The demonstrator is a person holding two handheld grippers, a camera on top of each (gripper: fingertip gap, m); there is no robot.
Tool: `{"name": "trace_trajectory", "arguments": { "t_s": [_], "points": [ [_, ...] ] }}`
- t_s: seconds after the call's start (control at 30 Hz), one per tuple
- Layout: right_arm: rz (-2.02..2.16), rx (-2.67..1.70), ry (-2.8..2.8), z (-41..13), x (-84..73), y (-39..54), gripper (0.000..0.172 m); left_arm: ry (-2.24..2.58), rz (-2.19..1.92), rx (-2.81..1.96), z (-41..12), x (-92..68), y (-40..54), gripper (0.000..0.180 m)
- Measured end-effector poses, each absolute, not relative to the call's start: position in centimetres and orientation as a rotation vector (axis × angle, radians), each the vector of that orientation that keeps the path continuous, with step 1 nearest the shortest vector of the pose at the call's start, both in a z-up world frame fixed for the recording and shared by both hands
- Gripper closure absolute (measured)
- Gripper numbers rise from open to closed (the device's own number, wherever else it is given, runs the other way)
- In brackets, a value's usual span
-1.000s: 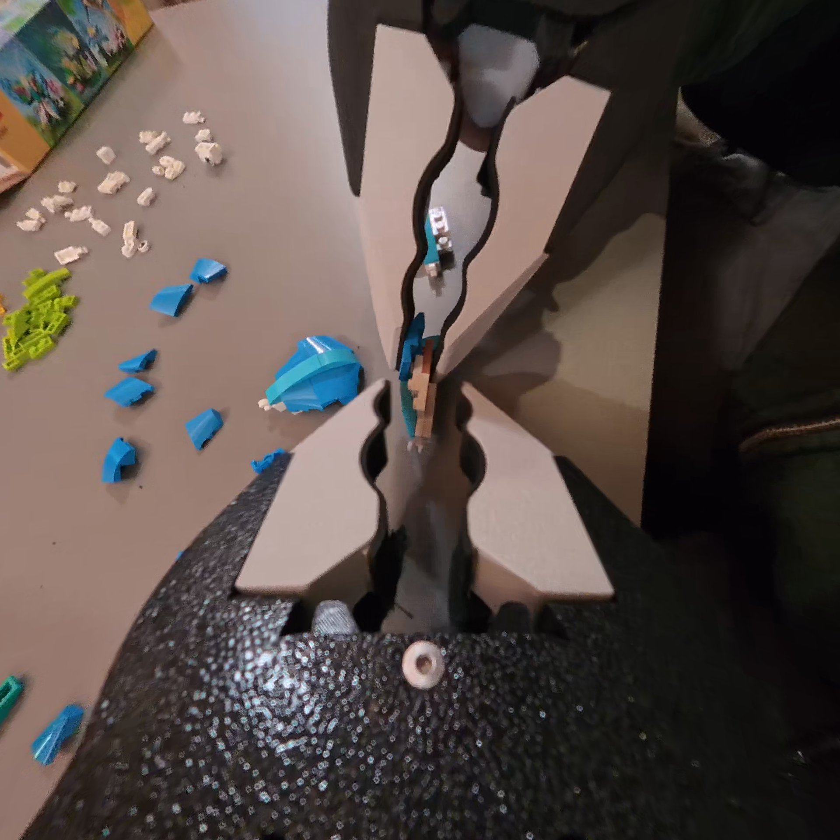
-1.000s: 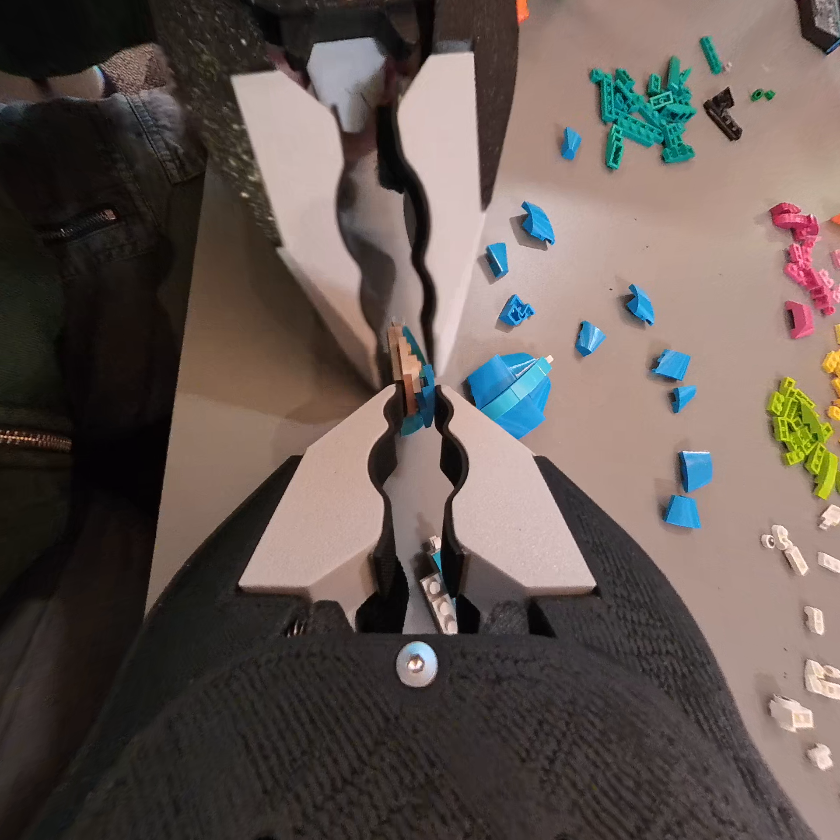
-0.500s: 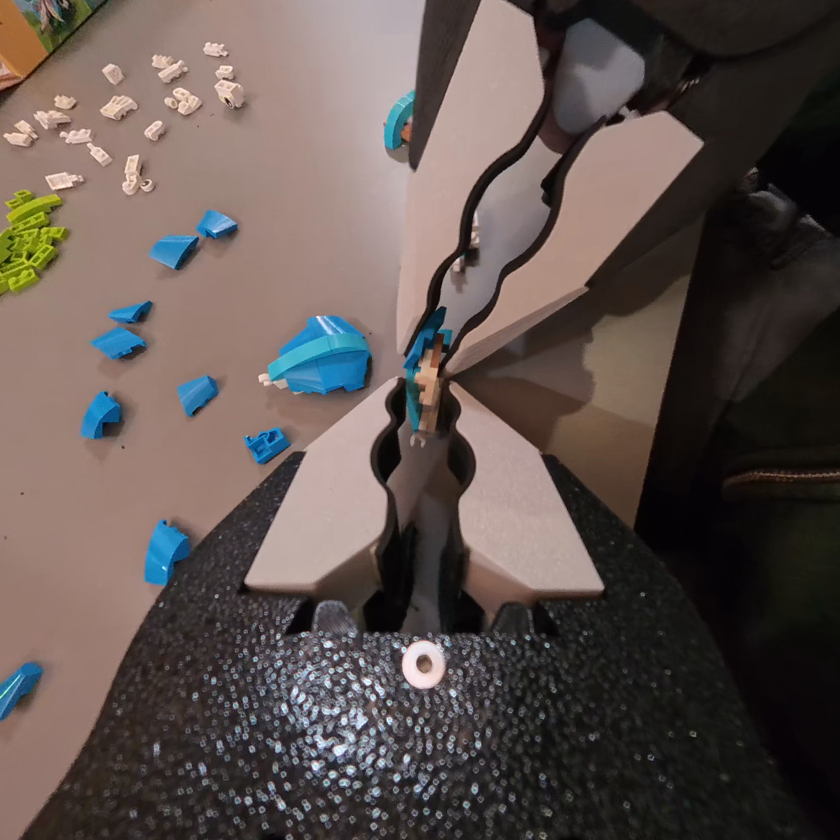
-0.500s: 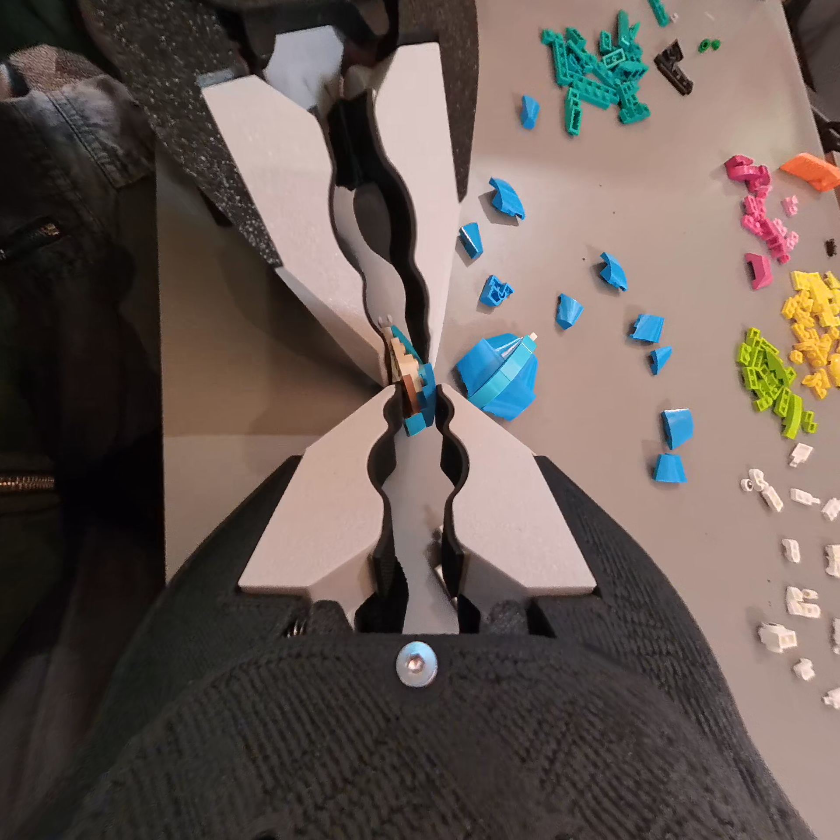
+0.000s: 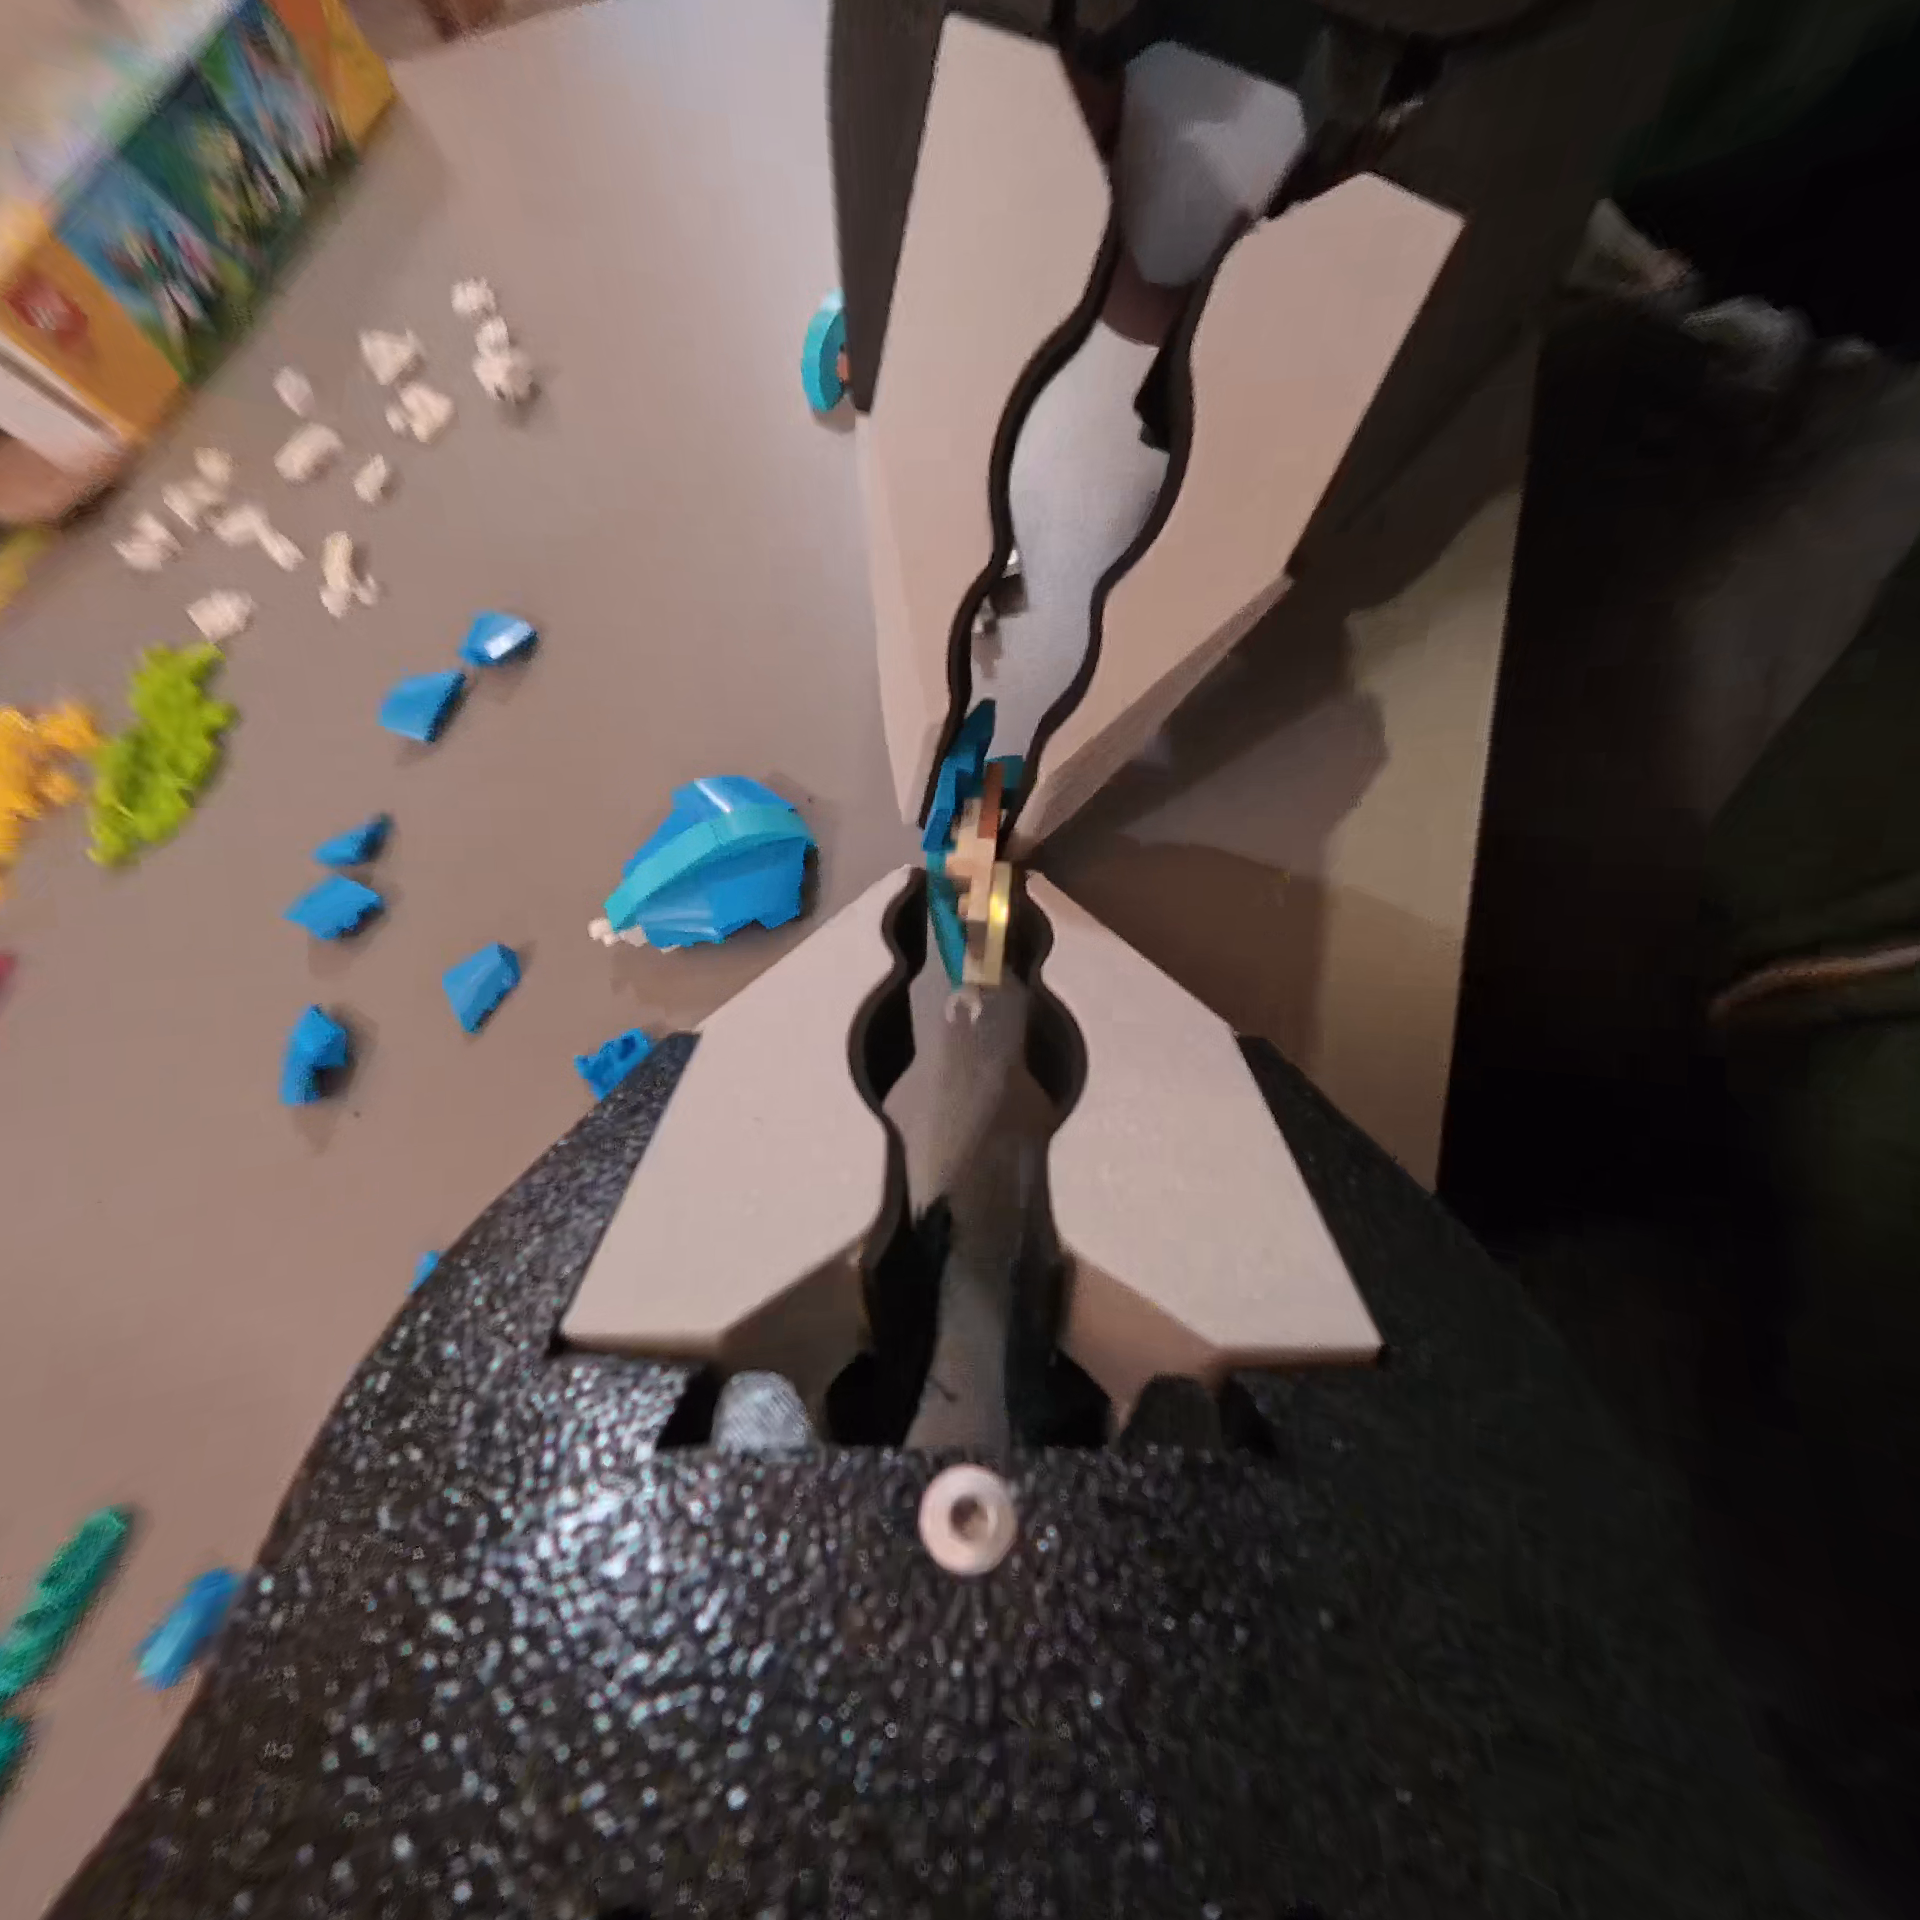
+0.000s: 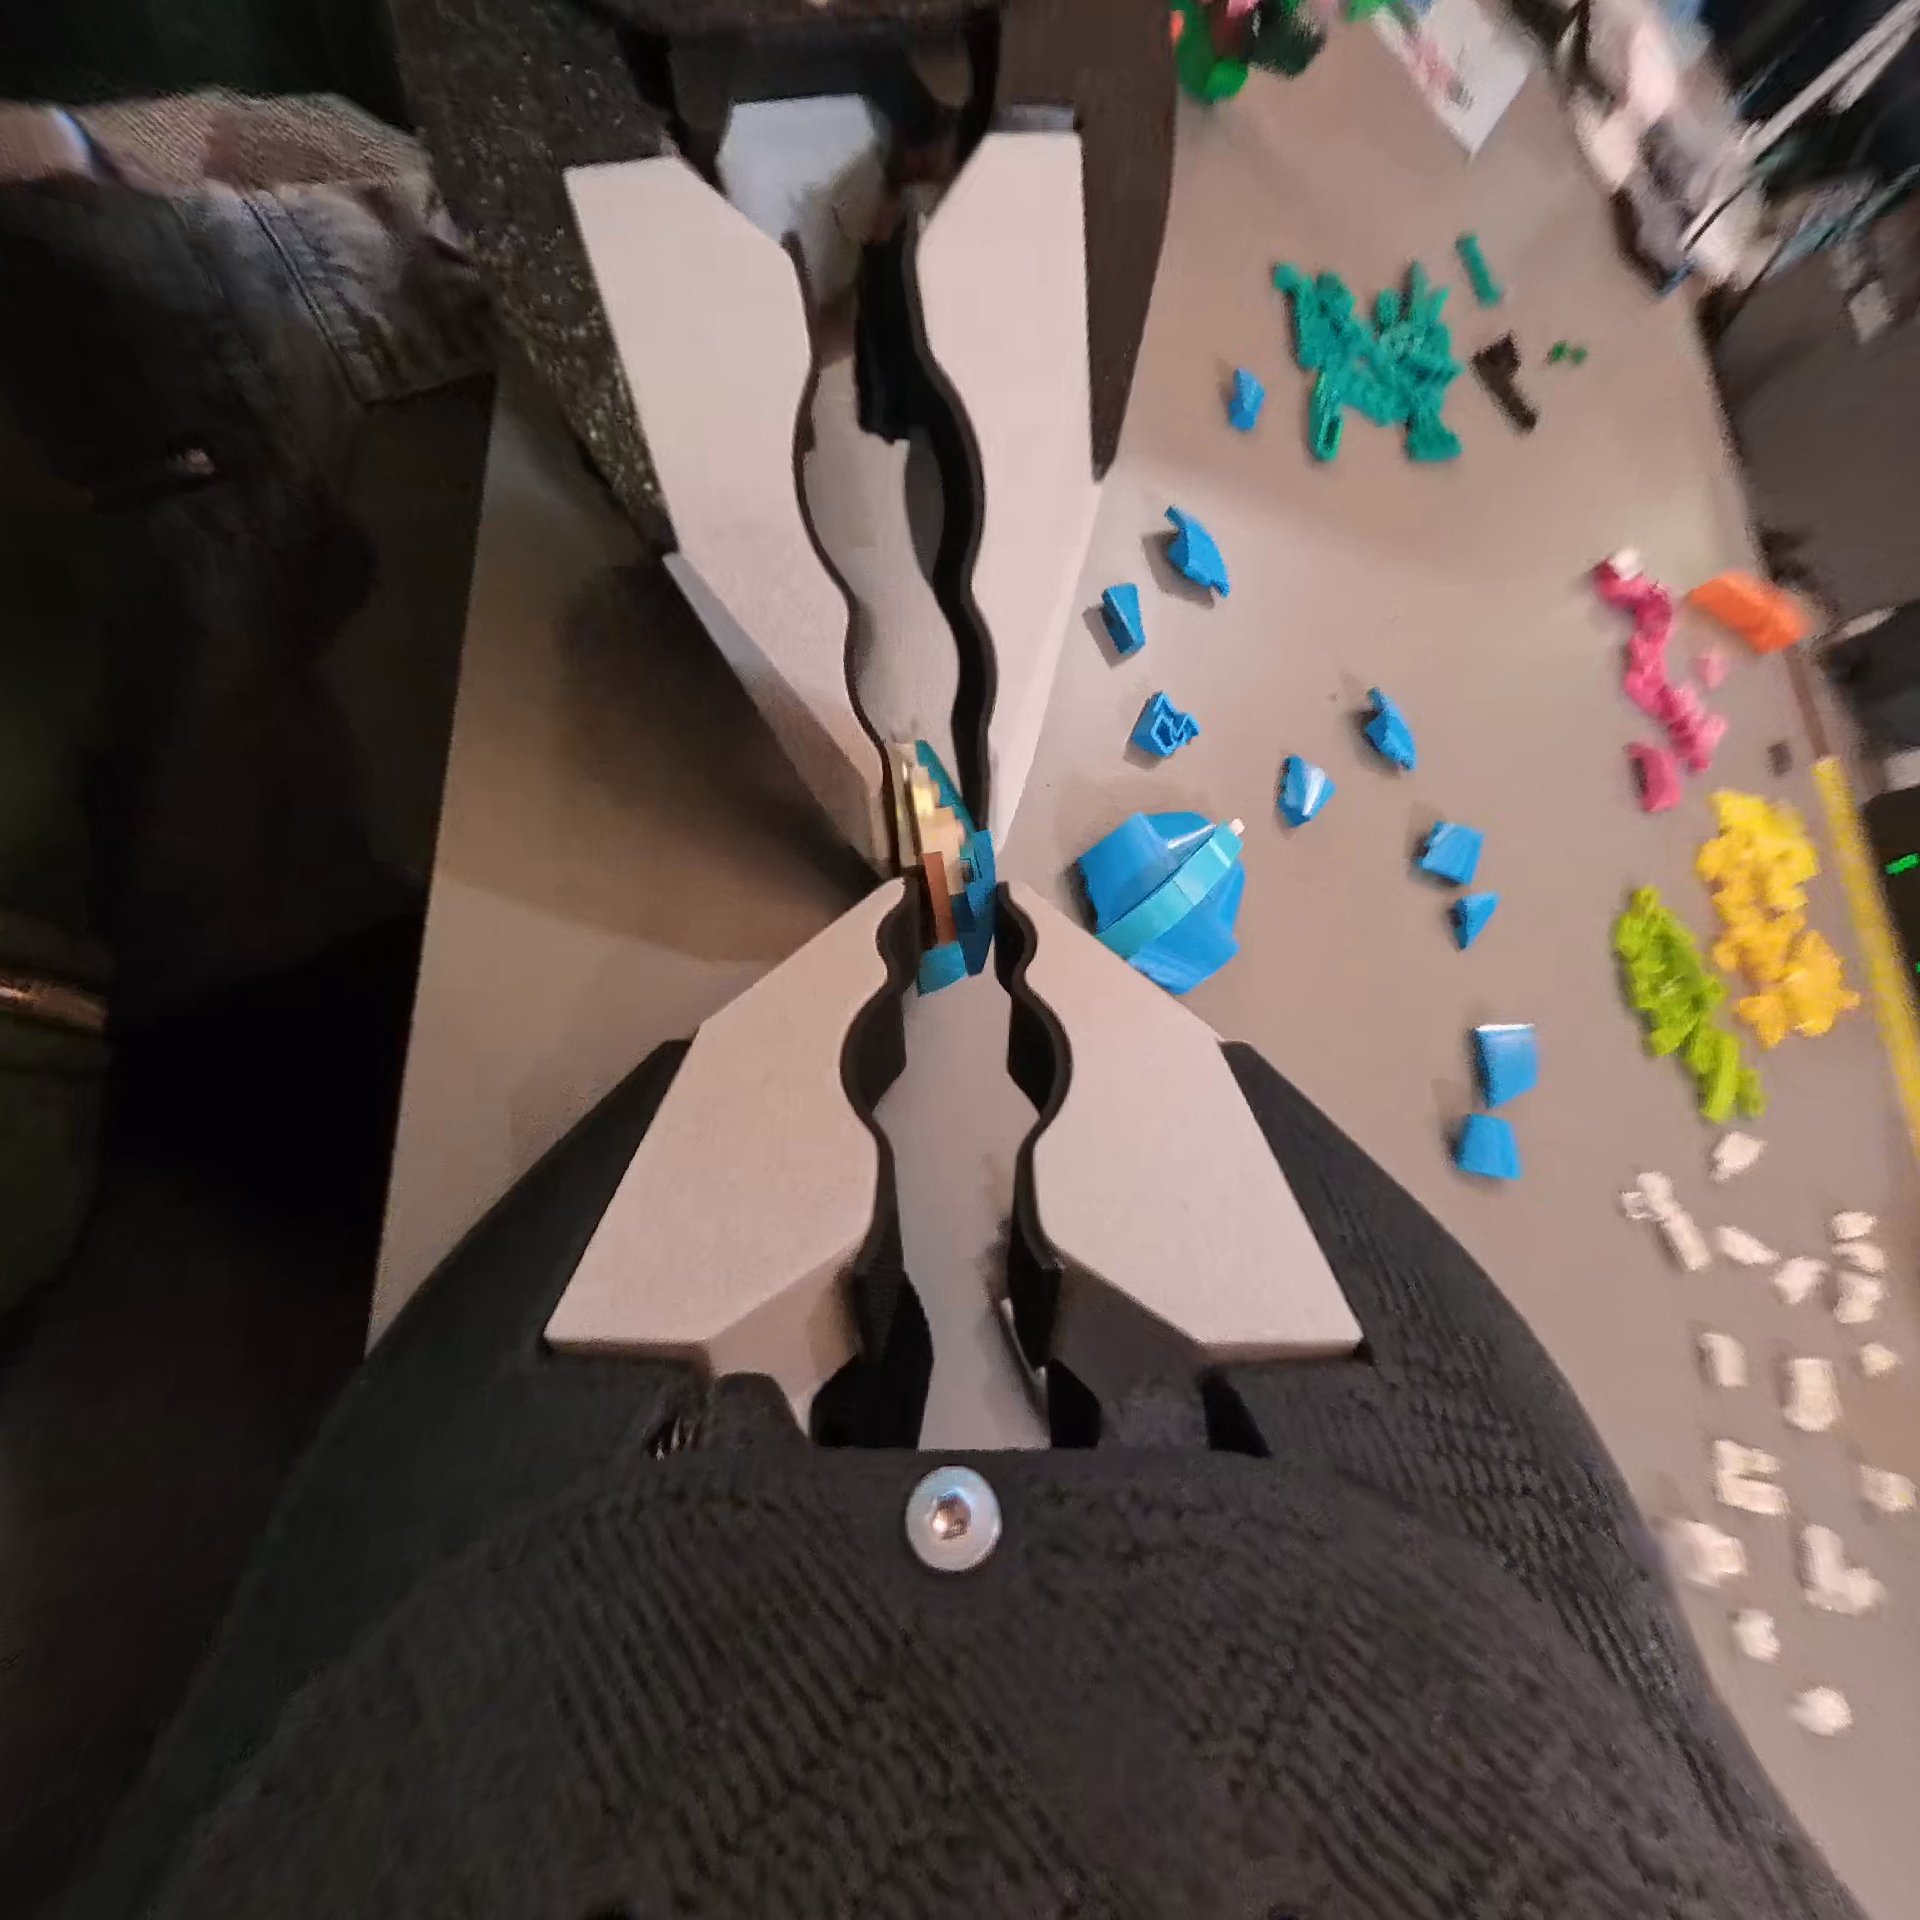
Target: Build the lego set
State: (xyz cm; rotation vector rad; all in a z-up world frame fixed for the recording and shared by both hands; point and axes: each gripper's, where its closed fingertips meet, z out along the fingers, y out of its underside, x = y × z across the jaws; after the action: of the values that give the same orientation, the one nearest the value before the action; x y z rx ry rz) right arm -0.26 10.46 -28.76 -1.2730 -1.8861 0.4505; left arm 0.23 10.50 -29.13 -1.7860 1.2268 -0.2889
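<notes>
While the views have swung and blurred, both grippers stay clamped, left gripper [image 5: 968, 914] and right gripper [image 6: 948, 904], on one small blue-and-tan brick assembly [image 5: 971, 831] (above the grey tabletop [image 5: 623, 416]), tip to tip.

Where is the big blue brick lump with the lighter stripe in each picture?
Left wrist view: the big blue lump lies on the table, left of centre, just left of the two jaws' meeting tips.
Right wrist view: the same lump lies right of centre, just right of the tips.
Shared landmark: the small blue-and-tan brick piece pinched between both jaws.
</notes>
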Motion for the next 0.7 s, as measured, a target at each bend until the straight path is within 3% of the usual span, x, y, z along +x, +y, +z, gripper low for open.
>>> {"name": "trace_trajectory", "arguments": {
  "t_s": [0.03, 0.27, 0.7],
  "points": [
    [0.413, -1.203, -1.876, -28.6, -0.2, 10.3, 0.158, 1.264, -0.221, -1.723, -29.0, 0.3, 10.4, 0.167],
    [-0.041, -0.773, -1.754, -27.0, -0.4, 11.4, 0.159, 1.363, 0.318, -1.312, -27.1, 0.0, 11.7, 0.168],
    [-0.363, -0.515, -1.583, -24.3, -0.9, 11.5, 0.158, 1.276, 0.556, -1.125, -24.5, -0.5, 11.9, 0.167]
  ]
}}
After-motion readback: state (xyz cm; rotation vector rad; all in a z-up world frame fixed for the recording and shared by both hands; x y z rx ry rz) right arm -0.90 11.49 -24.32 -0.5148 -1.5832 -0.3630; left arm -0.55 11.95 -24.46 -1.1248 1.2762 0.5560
